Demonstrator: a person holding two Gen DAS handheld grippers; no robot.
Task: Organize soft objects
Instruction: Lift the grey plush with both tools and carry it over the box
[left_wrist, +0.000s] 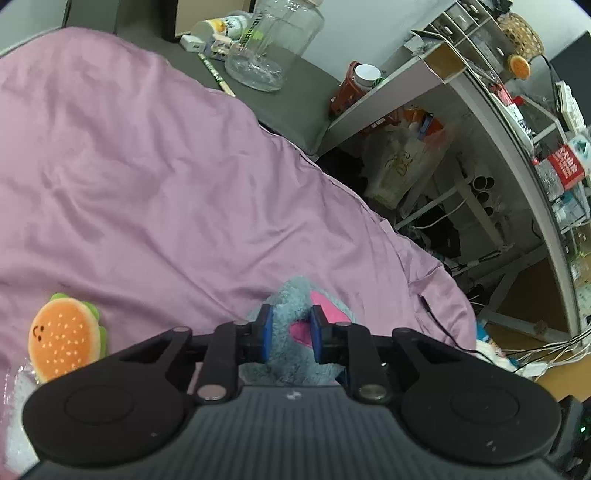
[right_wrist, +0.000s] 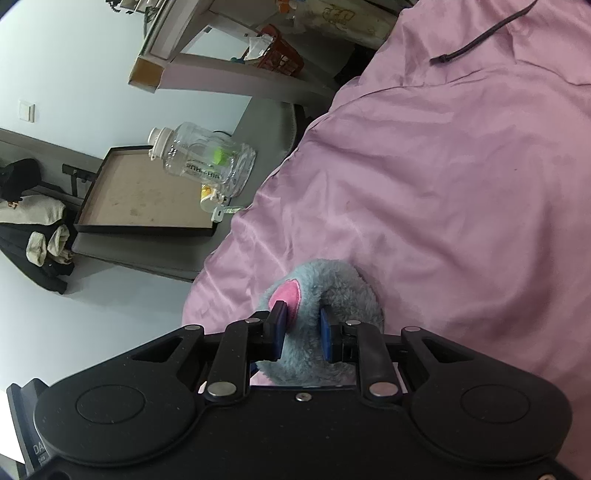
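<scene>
The blue plush toy (left_wrist: 291, 314) is being pinched by both the left tongs (left_wrist: 291, 334) and right tongs (right_wrist: 302, 334), above the pink blanket (left_wrist: 147, 184).

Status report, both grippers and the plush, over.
Left gripper shut on blue plush. Right gripper shut on it too. Burger plush loose on pink sheet. Nothing in the way.

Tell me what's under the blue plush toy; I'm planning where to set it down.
The pink bedsheet lies beneath the blue plush toy, which both the left gripper and right gripper clamp. The spot directly underneath is hidden by the toy and grippers.
</scene>
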